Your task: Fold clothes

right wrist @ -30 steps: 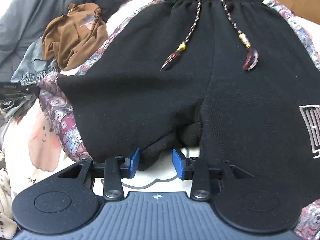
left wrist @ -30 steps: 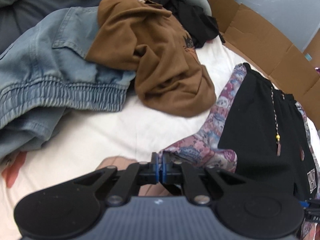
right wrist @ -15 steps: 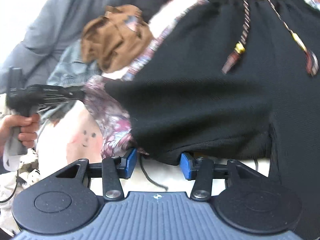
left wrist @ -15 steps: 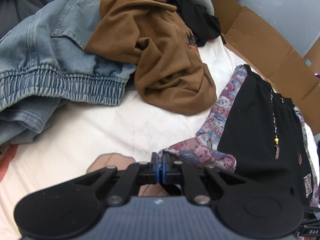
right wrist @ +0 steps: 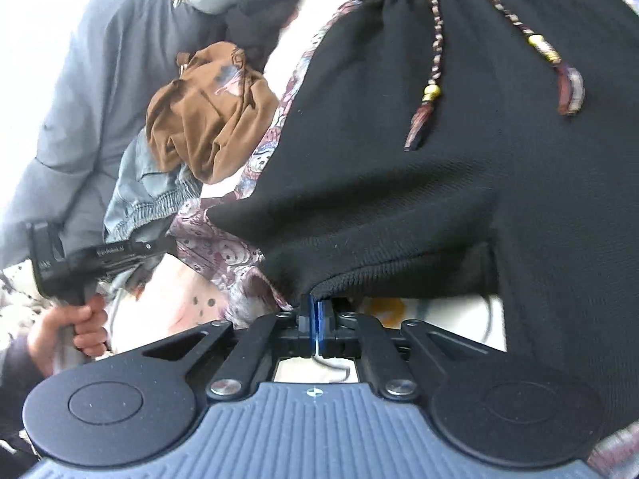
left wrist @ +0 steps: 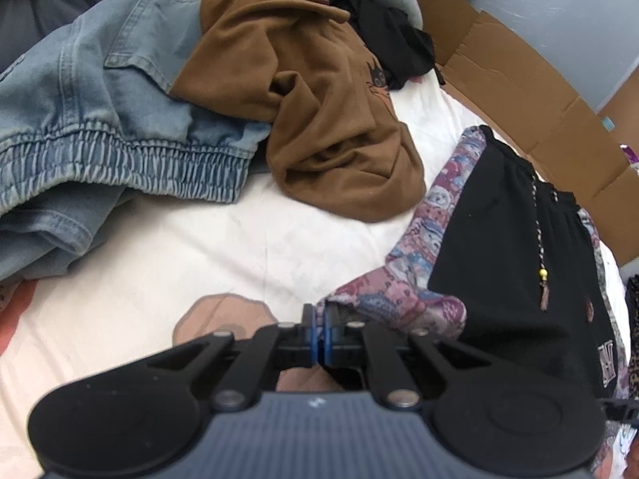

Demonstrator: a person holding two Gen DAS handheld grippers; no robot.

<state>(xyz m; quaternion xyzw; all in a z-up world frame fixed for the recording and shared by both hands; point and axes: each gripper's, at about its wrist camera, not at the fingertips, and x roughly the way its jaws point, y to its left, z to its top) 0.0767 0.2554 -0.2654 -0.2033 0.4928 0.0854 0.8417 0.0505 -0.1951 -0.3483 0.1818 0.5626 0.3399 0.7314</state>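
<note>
Black shorts are pinched at the hem by both grippers.

The left gripper is closed on the patterned corner; the right gripper is closed on the black hem, whose pinched edge is hidden.

A white sheet printed with cartoon figures is spread across the middle of the frame. Flattened brown cardboard is laid along its far edge at the upper right — a pale grey-blue wall is seen behind it.
</note>
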